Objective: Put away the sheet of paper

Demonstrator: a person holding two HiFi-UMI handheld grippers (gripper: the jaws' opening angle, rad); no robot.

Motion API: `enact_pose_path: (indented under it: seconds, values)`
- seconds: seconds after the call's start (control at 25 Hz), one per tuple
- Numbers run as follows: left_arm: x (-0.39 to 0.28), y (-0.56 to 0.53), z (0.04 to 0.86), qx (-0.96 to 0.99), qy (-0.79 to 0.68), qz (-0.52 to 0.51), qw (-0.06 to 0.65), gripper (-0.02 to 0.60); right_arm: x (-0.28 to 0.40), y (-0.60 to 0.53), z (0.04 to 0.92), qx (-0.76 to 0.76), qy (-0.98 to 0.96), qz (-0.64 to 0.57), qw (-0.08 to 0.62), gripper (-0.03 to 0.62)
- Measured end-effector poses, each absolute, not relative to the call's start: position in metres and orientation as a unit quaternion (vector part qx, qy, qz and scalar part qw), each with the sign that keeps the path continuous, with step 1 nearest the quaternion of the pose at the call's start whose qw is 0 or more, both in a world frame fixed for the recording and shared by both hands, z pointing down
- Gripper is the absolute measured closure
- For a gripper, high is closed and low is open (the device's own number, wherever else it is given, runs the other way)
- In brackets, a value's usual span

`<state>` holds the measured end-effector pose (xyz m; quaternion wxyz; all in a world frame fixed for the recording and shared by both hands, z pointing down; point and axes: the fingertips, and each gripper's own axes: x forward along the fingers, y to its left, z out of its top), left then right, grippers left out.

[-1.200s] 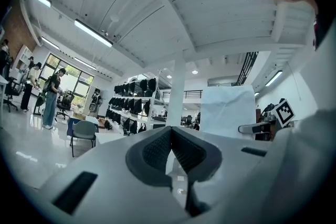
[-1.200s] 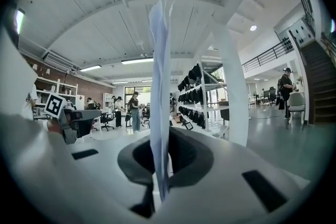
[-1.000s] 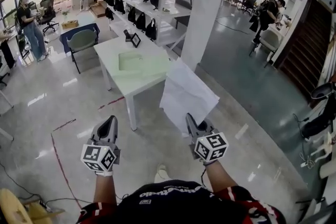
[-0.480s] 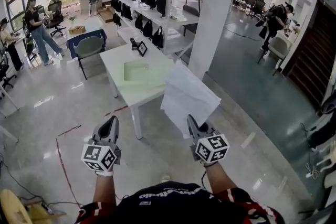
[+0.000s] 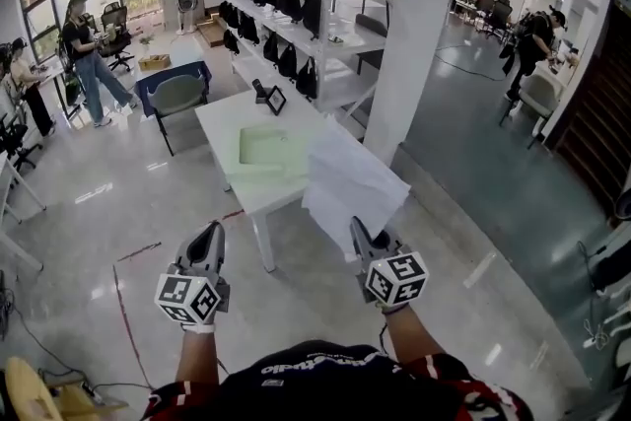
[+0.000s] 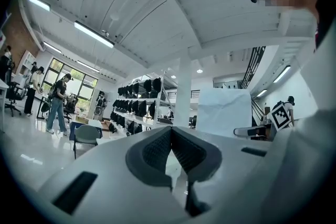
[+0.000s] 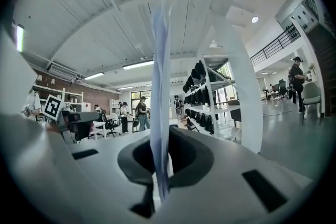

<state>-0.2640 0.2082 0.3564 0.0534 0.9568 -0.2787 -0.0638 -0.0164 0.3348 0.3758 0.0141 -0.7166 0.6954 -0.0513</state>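
Note:
A white sheet of paper (image 5: 350, 182) stands up from my right gripper (image 5: 357, 230), which is shut on its lower edge. In the right gripper view the sheet of paper (image 7: 159, 86) shows edge-on, rising between the closed jaws of the right gripper (image 7: 160, 165). My left gripper (image 5: 207, 237) is held beside it at the same height, shut with nothing in it. From the left gripper view its jaws meet at the left gripper (image 6: 171, 134), and the paper (image 6: 223, 112) shows to the right. Ahead stands a white table (image 5: 232, 128) with a pale green mat (image 5: 264, 148).
A white pillar (image 5: 419, 35) rises just right of the table. Shelving with black bags (image 5: 286, 5) stands behind it. A grey chair (image 5: 177, 96) is at the table's far left. People (image 5: 87, 54) stand at the far left. A small framed stand (image 5: 269, 97) sits on the table.
The table and pillar have shifted slightly right and nearer in the head view as the person walks toward them. Both grippers keep their pose, paper still held.

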Motion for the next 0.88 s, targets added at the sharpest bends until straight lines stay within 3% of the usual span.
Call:
enact_pose_path:
  seconds: [0.88]
  values:
    - [-0.201,0.150,0.353,0.948,-0.312,-0.055,0.030,0.577,0.049,0.257,0.386,-0.689,0.722,-0.061,0.015,0.589]
